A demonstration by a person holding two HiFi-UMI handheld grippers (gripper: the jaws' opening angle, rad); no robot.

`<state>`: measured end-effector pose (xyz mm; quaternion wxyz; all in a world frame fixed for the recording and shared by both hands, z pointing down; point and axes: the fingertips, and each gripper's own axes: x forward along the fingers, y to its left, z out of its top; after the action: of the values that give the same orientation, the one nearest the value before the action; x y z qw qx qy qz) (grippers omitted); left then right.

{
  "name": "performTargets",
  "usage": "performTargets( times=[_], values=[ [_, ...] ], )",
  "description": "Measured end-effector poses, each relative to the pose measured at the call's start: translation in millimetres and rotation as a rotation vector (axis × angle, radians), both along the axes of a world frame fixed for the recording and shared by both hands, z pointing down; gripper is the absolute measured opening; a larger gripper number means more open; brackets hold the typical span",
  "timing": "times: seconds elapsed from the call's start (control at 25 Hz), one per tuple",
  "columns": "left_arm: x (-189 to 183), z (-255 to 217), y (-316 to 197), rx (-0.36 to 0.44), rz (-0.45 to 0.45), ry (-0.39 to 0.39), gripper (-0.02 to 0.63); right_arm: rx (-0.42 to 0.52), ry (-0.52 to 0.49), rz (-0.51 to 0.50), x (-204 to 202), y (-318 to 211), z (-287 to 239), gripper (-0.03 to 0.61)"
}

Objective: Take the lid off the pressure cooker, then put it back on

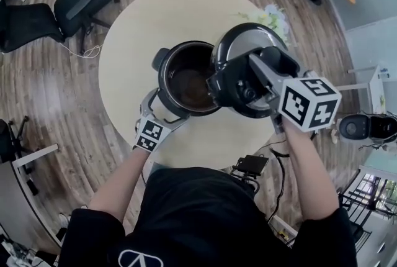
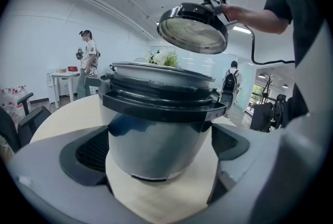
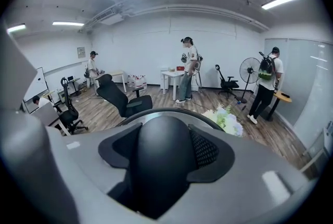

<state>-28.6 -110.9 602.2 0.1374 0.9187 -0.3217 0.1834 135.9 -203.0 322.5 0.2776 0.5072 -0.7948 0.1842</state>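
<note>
Both bare forearms are stretched forward from short black sleeves. The left gripper (image 1: 162,112) is held low, its jaws spread wide, with pads set against the sides of the cooker (image 1: 162,73). The right gripper (image 1: 245,82) is held higher and angled downward, its jaws clamped on the knob (image 3: 161,155) of the lid (image 1: 248,42).
</note>
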Motion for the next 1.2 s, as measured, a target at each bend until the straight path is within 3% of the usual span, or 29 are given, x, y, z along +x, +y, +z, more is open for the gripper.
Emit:
performTargets(
  times=[0.4, 0.64, 0.92, 1.2],
  values=[
    [-0.7, -0.3, -0.7, 0.000, 0.000, -0.006, 0.592, 0.022, 0.044, 0.184, 107.4, 67.2, 22.8, 0.284],
    [-0.5, -1.0, -0.3, -0.004, 0.001, -0.012, 0.592, -0.061, 0.068, 0.275, 159.7, 127.3, 87.5, 0.284],
    [-0.1, -2.0, 0.4, -0.010, 0.002, -0.021, 0.592, -0.180, 0.058, 0.291, 166.5, 164.0, 183.9, 0.284],
    [0.3, -0.5, 1.3, -0.024, 0.001, -0.026, 0.592, -0.239, 0.030, 0.248, 143.5, 154.4, 272.9, 0.284]
  ],
)
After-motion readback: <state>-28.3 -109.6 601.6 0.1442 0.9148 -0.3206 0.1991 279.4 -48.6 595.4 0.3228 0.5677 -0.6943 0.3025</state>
